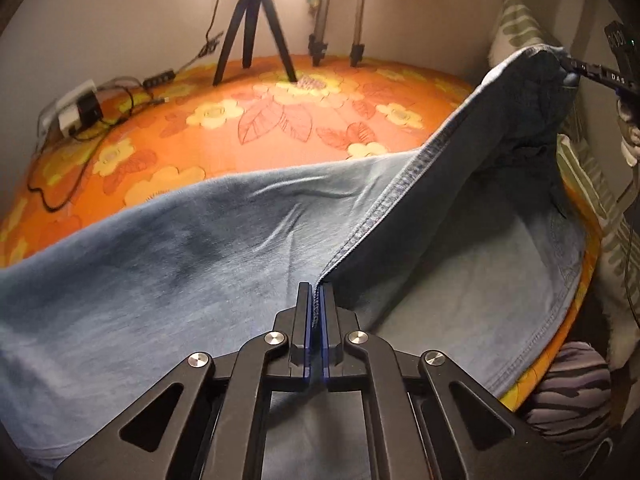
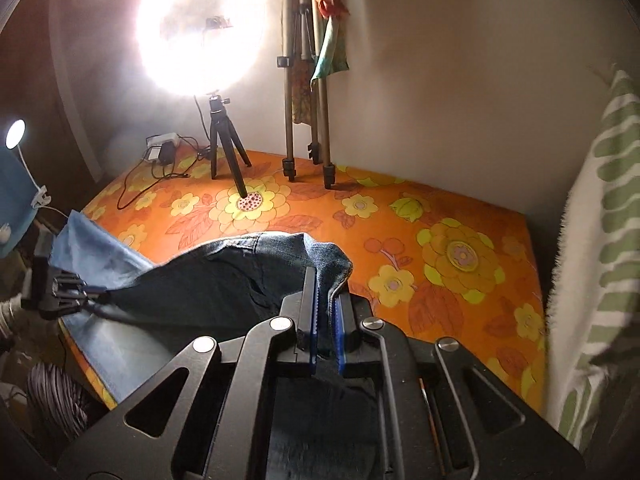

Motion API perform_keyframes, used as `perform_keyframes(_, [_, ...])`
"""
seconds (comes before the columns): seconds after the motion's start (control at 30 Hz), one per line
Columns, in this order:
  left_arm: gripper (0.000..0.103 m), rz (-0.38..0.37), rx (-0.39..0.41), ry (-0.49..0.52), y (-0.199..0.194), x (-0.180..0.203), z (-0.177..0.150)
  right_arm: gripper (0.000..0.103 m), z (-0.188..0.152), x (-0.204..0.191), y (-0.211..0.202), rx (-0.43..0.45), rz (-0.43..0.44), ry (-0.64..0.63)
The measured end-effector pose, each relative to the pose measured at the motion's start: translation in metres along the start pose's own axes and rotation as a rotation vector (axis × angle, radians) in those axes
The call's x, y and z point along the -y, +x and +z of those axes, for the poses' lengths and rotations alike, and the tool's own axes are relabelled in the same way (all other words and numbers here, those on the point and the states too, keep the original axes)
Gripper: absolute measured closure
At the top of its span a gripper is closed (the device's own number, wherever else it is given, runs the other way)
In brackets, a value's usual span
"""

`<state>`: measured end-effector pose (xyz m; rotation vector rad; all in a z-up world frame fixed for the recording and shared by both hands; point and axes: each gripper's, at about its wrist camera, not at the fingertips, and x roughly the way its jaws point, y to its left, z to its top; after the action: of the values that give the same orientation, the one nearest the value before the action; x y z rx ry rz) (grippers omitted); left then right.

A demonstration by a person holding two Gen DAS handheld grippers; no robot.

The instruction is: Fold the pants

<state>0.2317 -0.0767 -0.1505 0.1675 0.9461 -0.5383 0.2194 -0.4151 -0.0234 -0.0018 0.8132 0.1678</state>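
Two grippers pinched one pair of jeans (image 1: 168,240) on the orange floral cloth (image 1: 224,140): left gripper (image 1: 317,292) clamped a seam, right gripper (image 2: 327,280) clamped a raised hem. Beyond stood two tripods, black (image 2: 224,148) and tan (image 2: 308,120), below one glaring lamp (image 2: 200,28).

A bed covered with an orange sheet printed with yellow flowers (image 2: 440,240) fills a corner of plain pale walls (image 2: 460,80). At the bed's far edge stands a small black tripod (image 2: 224,148) carrying a glaring round ring light (image 2: 202,26). Just right of that tripod stand the legs of a taller grey metal tripod (image 2: 308,120) with colourful cloth hanging on it. Left of the small tripod lies a white power strip with black cables (image 2: 162,148). A white towel with green stripes (image 2: 600,240) hangs at the bed's right side.
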Motion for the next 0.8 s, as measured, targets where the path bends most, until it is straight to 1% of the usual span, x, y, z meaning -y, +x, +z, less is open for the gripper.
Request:
perform_keyframes(0.17, [0.101, 0.005, 0.039, 0.028, -0.023, 0.008, -0.006, 0.097, -0.032, -0.009, -0.033, 0.017, -0.018, 0.005])
perform_keyframes(0.27, [0.102, 0.005, 0.06, 0.025, -0.035, 0.011, -0.01, 0.097, -0.059, -0.016, -0.052, 0.018, -0.032, -0.001])
perform_keyframes(0.37, [0.102, 0.009, 0.07, 0.055, -0.043, 0.018, -0.019, 0.097, -0.088, -0.023, -0.062, 0.009, -0.081, -0.04])
perform_keyframes(0.47, [0.102, 0.005, 0.053, 0.076, -0.042, 0.023, -0.029, 0.097, -0.124, -0.023, -0.06, -0.022, -0.087, -0.03])
perform_keyframes(0.57, [0.102, 0.002, 0.019, 0.088, -0.036, 0.026, -0.041, 0.096, -0.162, -0.024, -0.053, -0.042, -0.09, -0.019])
perform_keyframes(0.6, [0.102, 0.001, 0.012, 0.09, -0.035, 0.028, -0.043, 0.096, -0.169, -0.024, -0.051, -0.049, -0.089, -0.014])
perform_keyframes(0.7, [0.102, -0.005, -0.011, 0.101, -0.031, 0.031, -0.051, 0.092, -0.196, -0.028, -0.05, -0.084, -0.059, -0.001])
perform_keyframes(0.77, [0.102, -0.008, -0.014, 0.104, -0.03, 0.032, -0.054, 0.076, -0.208, -0.029, -0.053, -0.1, -0.057, 0.012])
perform_keyframes(0.8, [0.102, -0.01, -0.015, 0.101, -0.03, 0.031, -0.054, 0.072, -0.215, -0.026, -0.059, -0.109, -0.062, 0.035])
